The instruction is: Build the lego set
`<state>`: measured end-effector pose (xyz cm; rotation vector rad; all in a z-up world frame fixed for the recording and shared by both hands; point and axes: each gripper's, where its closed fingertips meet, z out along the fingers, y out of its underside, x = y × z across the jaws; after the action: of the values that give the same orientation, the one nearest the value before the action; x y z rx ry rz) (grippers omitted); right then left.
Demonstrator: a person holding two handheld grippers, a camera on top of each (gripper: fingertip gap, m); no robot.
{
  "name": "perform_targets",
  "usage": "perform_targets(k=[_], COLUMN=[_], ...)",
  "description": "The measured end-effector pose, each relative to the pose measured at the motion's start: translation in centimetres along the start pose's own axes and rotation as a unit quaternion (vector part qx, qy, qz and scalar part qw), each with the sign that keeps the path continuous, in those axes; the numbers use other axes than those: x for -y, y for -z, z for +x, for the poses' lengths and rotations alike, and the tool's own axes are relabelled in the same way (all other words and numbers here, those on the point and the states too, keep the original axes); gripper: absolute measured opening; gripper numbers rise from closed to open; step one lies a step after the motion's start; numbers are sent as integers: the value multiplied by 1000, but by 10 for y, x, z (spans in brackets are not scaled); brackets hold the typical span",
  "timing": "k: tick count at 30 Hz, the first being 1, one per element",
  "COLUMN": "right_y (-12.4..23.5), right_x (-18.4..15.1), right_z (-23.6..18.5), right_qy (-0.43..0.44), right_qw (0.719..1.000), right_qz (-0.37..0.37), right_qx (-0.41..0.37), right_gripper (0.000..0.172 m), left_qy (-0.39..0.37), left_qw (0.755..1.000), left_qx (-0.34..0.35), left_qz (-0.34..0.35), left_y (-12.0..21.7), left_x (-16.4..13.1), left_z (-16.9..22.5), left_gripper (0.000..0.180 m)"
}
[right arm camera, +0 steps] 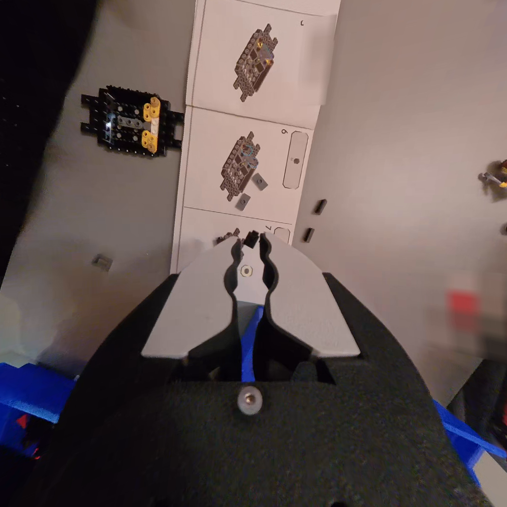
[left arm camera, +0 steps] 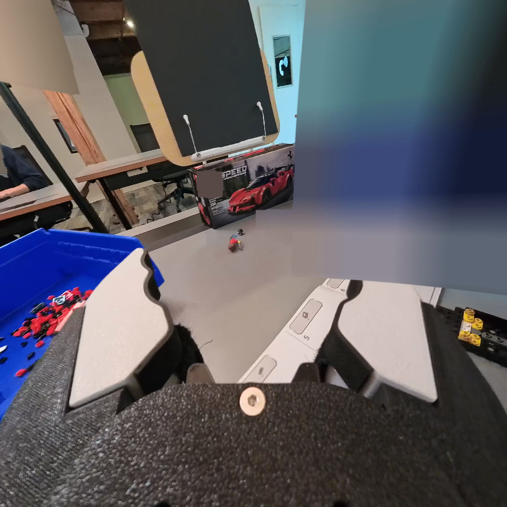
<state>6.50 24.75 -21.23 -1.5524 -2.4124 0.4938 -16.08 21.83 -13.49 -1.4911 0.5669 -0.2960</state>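
Currently: right gripper point(right arm camera: 251, 241) closed on a small black brick point(right arm camera: 251, 239); left gripper point(left arm camera: 247, 279) spread wide, nothing held

At the right fingertips the brick is pinched above the instruction sheet point(right arm camera: 247, 137), its long axis roughly in line with the fingers. The black chassis assembly point(right arm camera: 131, 123) with yellow parts is seen ahead and to the left of these fingertips, well apart. The left gripper is held over the grey table point(left arm camera: 219, 288), beside the blue bin point(left arm camera: 41, 260) of red and black pieces; a set box point(left arm camera: 247, 186) is seen beyond

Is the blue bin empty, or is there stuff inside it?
Not empty. The blue bin has a heap of small red and black bricks on its floor, seen in the left wrist view.
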Motion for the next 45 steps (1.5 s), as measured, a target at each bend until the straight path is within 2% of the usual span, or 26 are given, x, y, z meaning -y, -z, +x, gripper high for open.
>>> perform_targets(k=[8, 14, 18, 21, 23, 26, 30, 35, 38, 42, 45], right_y=[6, 46, 88, 116, 122, 107, 72, 50, 34, 10, 2], right_x=[-9, -25, -63, -108, -136, -152, -157, -173, -187, -187, -162], right_z=[1, 13, 28, 40, 45, 49, 64, 115, 128, 118, 91], right_qy=[-20, -59, -96, -140, -161, -172, -125, -142, -130, -152, -181], right_qw=[1000, 995, 985, 972, 966, 969, 980, 970, 969, 978, 983], right_qz=[12, 46, 40, 20, 2, 3, -29, -40, -80, -89, -29], right_qx=[-10, -68, -141, -188, -200, -177, -152, -195, -195, -108, -3], right_gripper=[20, 21, 23, 27, 29, 27, 23, 18, 17, 21, 16], left_qy=[3, 3, 3, 7, 11, 12, 5, -1, 1, 4, 0], left_qw=[1000, 1000, 1000, 1000, 1000, 999, 999, 998, 998, 998, 998], left_qx=[10, 3, -4, -7, -9, -18, -28, -26, -21, -23, -26], left_qz=[1, -5, -11, -19, -22, -26, -40, -53, -57, -62, -63], left_y=[6, -1, -6, -11, -16, -25, -36, -40, -40, -39, -39], left_x=[-2, -7, -10, -15, -17, -18, -19, -20, -22, -25, -26], left_z=[-5, -4, -2, -3, -5, -3, 2, 3, 2, 1, 1], left_gripper=[134, 134, 134, 134, 134, 134, 135, 135, 135, 135, 135])
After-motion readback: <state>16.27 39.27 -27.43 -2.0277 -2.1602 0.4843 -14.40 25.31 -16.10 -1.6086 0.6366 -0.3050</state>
